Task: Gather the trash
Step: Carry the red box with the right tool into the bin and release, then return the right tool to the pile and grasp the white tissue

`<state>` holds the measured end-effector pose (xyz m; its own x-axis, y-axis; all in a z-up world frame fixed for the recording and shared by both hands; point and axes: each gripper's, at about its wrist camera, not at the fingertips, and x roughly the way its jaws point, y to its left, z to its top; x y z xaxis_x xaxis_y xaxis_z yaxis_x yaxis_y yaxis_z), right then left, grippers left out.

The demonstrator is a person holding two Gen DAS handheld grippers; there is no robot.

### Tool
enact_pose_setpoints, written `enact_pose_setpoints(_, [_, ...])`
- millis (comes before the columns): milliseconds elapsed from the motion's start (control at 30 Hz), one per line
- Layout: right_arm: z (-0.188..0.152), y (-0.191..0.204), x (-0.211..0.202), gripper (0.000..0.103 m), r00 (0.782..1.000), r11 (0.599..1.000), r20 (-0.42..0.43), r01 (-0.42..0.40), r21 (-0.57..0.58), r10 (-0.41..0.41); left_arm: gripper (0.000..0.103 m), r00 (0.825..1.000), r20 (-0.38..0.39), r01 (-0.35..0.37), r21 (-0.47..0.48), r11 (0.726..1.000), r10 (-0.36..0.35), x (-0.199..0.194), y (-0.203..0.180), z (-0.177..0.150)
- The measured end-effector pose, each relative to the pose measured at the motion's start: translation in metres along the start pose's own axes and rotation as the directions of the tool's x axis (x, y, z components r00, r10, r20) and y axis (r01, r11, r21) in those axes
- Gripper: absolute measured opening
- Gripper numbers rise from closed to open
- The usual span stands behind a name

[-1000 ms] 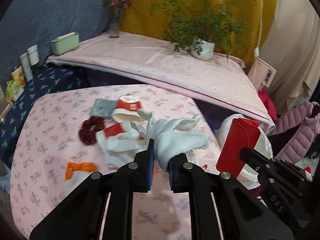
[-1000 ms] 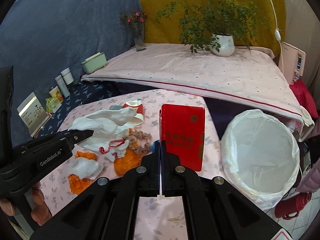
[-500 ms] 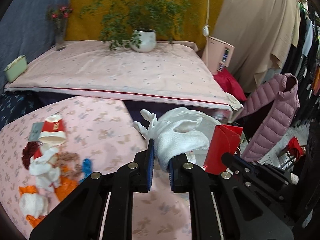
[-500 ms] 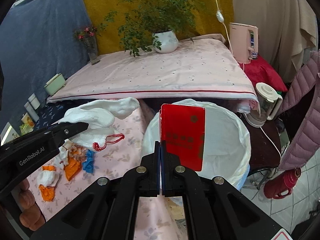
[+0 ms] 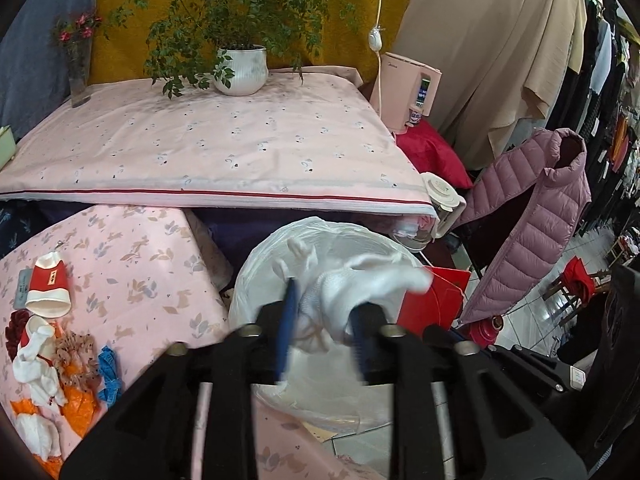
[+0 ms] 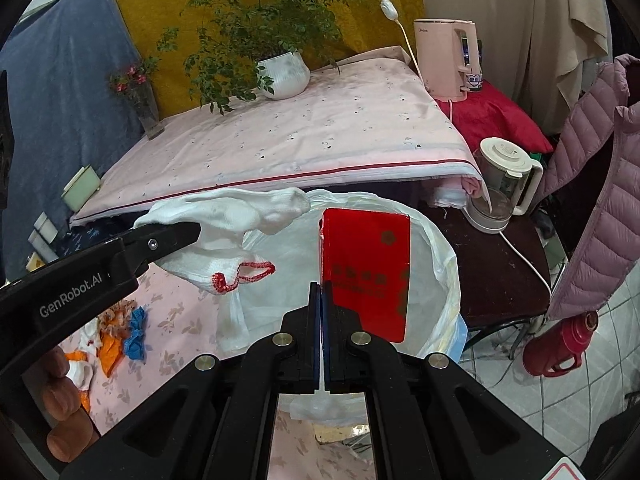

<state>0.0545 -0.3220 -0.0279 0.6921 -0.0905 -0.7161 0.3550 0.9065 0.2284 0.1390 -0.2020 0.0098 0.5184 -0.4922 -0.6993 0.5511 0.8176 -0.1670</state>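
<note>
Trash bin (image 6: 440, 264), white liner, stands on the floor at the counter's (image 5: 132, 264) edge; its lower half is hidden behind both grippers, and nothing of its inside bottom shows. Left view is motion-blurred around the fingers (image 5: 286, 328), so whether the pads touch anything is hard to judge there. White glove (image 6: 236, 216), knit, with a red-stitched cuff and loop hanging down, sits over the bin's left rim; red card packet (image 6: 366, 272), flat and upright with small dark print too small to read, hangs over the bin opening. Left gripper (image 5: 324, 336): fingers opening, gap clearly visible, glove between them and draped over the right finger; no firm clamp visible. Right gripper (image 6: 322, 332): fingers together, pinching the packet's lower left edge. More trash on the counter at left: orange and white scraps (image 5: 40, 392), a blue bit (image 5: 108, 372), a red-and-white paper cup (image 5: 48, 288) on its side; the heap is partly cut off by the frame edge. A person's fingertips (image 6: 64, 400) show at the lower left of the right view.
</note>
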Motion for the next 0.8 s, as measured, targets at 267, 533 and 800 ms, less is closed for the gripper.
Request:
enact_pose_setpoints(267, [0.003, -0.001, -0.002, 0.037, 1.000, 1.000, 0.014, 0.015, 0.025, -0.015, 0.069, 0.998, 0.019, -0.063, -0.026, 0.998, 0.063, -0.004, 0.012, -0.003])
enact_pose_setpoints(533, [0.002, 0.019, -0.016, 0.049, 0.999, 1.000, 0.039, -0.004, 0.007, 0.004, 0.076, 0.991, 0.046, -0.120, -0.061, 0.991, 0.123, -0.025, 0.034, -0.014])
enact_pose_setpoints(800, [-0.005, 0.058, -0.028, 0.053, 0.998, 0.997, 0.051, -0.034, -0.065, 0.037, 0.081, 0.981, 0.064, -0.174, -0.133, 0.976, 0.183, -0.054, 0.068, -0.027])
